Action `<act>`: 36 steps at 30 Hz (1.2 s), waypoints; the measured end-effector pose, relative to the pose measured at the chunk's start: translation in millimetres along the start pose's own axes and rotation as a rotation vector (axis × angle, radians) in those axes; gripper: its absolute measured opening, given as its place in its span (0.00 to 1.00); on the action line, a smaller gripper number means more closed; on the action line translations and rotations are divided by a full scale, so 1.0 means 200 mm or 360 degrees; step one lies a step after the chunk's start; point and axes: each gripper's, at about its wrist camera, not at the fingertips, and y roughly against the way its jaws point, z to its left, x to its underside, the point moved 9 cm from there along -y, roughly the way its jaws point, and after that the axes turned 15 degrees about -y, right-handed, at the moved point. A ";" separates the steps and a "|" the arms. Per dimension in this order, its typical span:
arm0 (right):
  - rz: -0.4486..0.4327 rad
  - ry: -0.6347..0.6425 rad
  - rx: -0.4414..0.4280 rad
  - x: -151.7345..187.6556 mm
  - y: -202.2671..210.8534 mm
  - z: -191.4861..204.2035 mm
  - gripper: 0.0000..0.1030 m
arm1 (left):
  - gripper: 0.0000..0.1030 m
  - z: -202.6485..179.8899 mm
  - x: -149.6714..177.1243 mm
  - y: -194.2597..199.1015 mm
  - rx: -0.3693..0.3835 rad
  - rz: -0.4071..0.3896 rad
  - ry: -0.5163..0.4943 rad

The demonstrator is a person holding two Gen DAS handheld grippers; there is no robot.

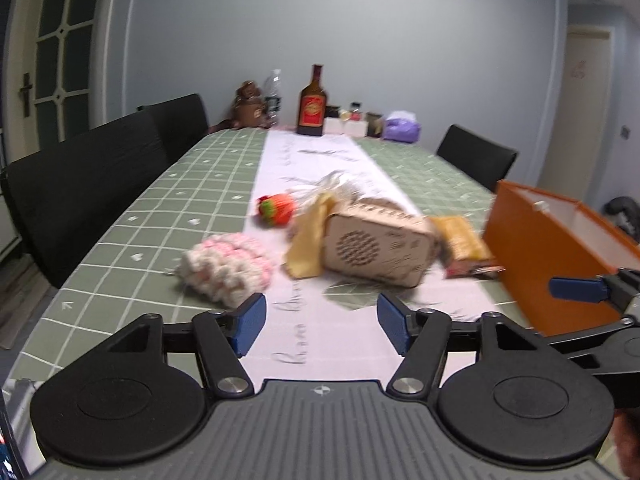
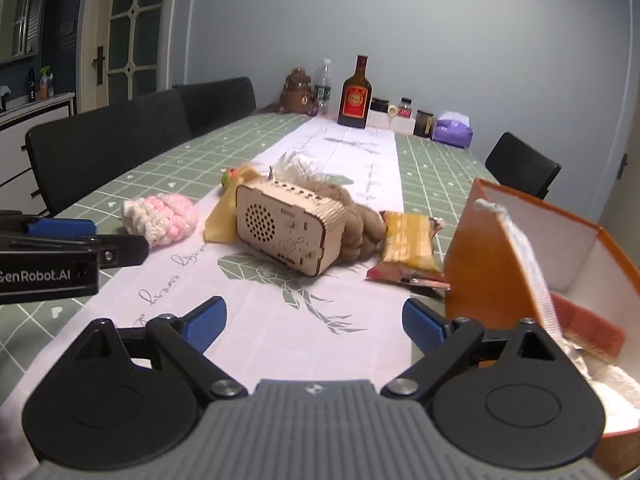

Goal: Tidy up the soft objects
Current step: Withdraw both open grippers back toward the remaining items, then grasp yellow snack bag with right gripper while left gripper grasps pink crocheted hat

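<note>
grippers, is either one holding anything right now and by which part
Nothing is held. The left gripper and right gripper both have open, empty jaws over the table runner, short of the pink crochet piece and wooden radio.

Far end of the table, by the wall: dark liquor bottle w/ red label, clear water bottle to its left, brown bear figure left of that. Right of the liquor bottle: a few small dark jars on/near white boxes (labels too small to read), then a purple tissue pack. Black chairs line the left side, one more on the right. Wooden radio mid-table on the white runner. Paned door at back left.
</note>
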 end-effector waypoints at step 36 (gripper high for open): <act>-0.0030 0.0113 0.0507 -0.19 -0.73 -0.25 0.69 | 0.72 0.14 0.04 -0.59 -0.0321 0.0406 -0.0526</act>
